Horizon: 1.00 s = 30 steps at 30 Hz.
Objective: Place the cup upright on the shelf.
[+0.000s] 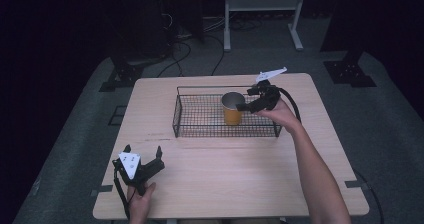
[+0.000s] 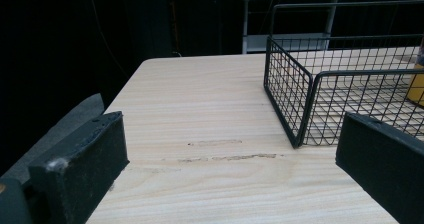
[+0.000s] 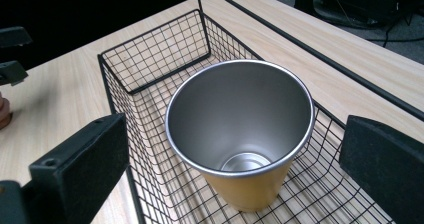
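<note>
While the black wire basket sits on the far half of the pale wooden surface, a cup with a yellow outside and a bare metal inside stands upright in it, right of the basket's middle. In the right gripper view the cup is empty, its round metal bottom visible, and it rests on the mesh floor of the basket. The right hand-held gripper reaches in over the basket's right end, just beside the cup's rim; its jaws are spread wide, one on each side of the cup in its own view, and neither touches the cup. The person's right hand holds it from the right, the forearm running back to the near edge. At the near left of the surface, well apart from the basket, the left hand-held gripper is held by the left hand, its grey three-cornered plate facing up. Its jaws are also spread, with nothing between them; its own view looks across bare wood toward the basket's left end. A white metal frame stands on the floor beyond the surface.
</note>
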Tool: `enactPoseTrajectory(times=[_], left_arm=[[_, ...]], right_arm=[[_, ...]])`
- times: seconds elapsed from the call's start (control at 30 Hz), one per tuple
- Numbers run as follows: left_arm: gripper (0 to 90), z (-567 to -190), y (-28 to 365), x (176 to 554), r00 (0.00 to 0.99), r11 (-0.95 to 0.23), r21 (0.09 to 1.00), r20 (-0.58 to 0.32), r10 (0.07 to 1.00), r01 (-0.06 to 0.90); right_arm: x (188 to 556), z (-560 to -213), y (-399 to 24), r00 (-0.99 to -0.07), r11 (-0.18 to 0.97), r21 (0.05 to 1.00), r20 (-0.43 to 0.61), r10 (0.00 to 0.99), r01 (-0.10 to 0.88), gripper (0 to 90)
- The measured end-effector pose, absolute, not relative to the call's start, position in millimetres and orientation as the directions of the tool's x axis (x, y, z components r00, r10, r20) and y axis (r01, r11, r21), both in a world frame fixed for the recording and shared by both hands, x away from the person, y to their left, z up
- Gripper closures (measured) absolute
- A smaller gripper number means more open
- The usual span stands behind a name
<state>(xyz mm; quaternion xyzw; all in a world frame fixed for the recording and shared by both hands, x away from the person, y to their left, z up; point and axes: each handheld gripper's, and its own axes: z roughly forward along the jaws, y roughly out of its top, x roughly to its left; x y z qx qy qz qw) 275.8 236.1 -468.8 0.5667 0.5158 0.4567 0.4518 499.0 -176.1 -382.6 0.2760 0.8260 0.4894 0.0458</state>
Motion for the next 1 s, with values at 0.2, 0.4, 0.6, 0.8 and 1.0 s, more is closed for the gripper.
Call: enactPoseTrajectory(times=[0.2, 0.4, 0.6, 0.8, 1.0], left_arm=[[0.0, -469, 236, 276, 0.05, -0.063, 0.983, 0.055, 0.997, 0.172], [0.0, -469, 236, 275, 0.051, -0.061, 0.984, 0.053, 0.997, 0.17], [0.0, -469, 236, 276, 0.052, -0.061, 0.984, 0.053, 0.997, 0.17], [0.0, -469, 236, 276, 0.053, -0.061, 0.983, 0.053, 0.997, 0.17], [0.0, -469, 236, 276, 0.054, -0.061, 0.983, 0.053, 0.997, 0.17]], right_arm=[[493, -377, -179, -0.848, 0.377, 0.834, 0.184, 0.497, 0.402, 0.0], [485, -372, -186, -0.848, 0.368, 0.845, 0.171, 0.501, 0.388, 0.0], [479, -368, -193, -0.851, 0.36, 0.85, 0.176, 0.494, 0.385, 0.0], [474, -368, -198, -0.858, 0.372, 0.845, 0.177, 0.482, 0.383, 0.0], [467, -368, -203, -0.861, 0.367, 0.851, 0.173, 0.478, 0.375, 0.0]])
